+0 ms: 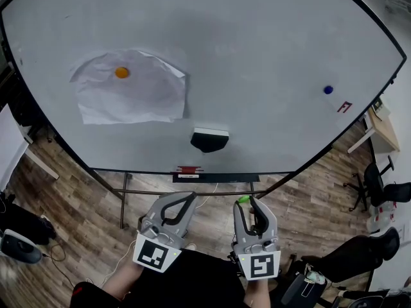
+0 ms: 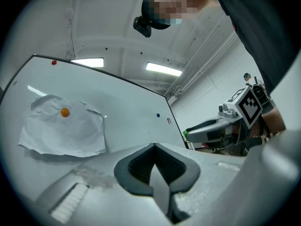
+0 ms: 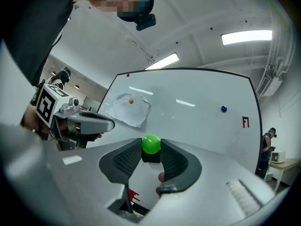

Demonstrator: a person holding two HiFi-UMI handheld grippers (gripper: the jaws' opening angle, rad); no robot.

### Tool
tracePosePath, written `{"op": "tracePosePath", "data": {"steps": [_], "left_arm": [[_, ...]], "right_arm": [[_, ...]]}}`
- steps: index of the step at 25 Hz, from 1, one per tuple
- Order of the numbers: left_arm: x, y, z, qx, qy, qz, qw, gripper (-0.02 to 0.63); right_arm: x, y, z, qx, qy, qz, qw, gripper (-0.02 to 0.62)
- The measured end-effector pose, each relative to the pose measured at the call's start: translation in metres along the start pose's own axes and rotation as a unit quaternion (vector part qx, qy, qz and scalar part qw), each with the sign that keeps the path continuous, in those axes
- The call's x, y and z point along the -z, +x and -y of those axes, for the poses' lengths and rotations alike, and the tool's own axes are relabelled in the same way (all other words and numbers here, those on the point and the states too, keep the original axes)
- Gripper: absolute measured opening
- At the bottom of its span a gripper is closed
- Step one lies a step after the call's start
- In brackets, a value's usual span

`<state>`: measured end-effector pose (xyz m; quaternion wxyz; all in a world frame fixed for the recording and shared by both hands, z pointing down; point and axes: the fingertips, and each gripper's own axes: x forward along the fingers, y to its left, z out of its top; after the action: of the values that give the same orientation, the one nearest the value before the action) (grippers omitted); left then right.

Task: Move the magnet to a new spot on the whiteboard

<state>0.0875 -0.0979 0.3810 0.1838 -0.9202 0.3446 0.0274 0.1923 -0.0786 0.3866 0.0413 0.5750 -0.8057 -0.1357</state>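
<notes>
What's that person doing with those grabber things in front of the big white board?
A person stands facing the whiteboard with a gripper in each hand. The right gripper is pinching a green magnet, held away from the board. The left gripper is shut and empty. On the board, an orange magnet pins up a sheet of paper, and a blue magnet sits off to the side.

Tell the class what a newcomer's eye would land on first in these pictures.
The large whiteboard fills the head view, with a crumpled paper pinned on its left side by an orange magnet. Nearer, a bright green magnet sits clamped between the jaws of the right gripper, short of the board.
</notes>
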Motion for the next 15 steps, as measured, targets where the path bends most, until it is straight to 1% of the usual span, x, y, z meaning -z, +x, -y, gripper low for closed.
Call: {"op": "tracePosePath", "data": {"steps": [4,15], "left_arm": [[0.002,0.003,-0.002,0.003,0.001,0.0,1.0,0.0],[0.006,0.018,-0.017,0.014,-0.006,0.009,0.9998,-0.001]], "right_arm": [[-0.005,0.005,0.003,0.003,-0.006,0.01,1.0,0.127],[-0.02,0.025,0.013,0.008,-0.012,0.016,1.0,0.127]]}}
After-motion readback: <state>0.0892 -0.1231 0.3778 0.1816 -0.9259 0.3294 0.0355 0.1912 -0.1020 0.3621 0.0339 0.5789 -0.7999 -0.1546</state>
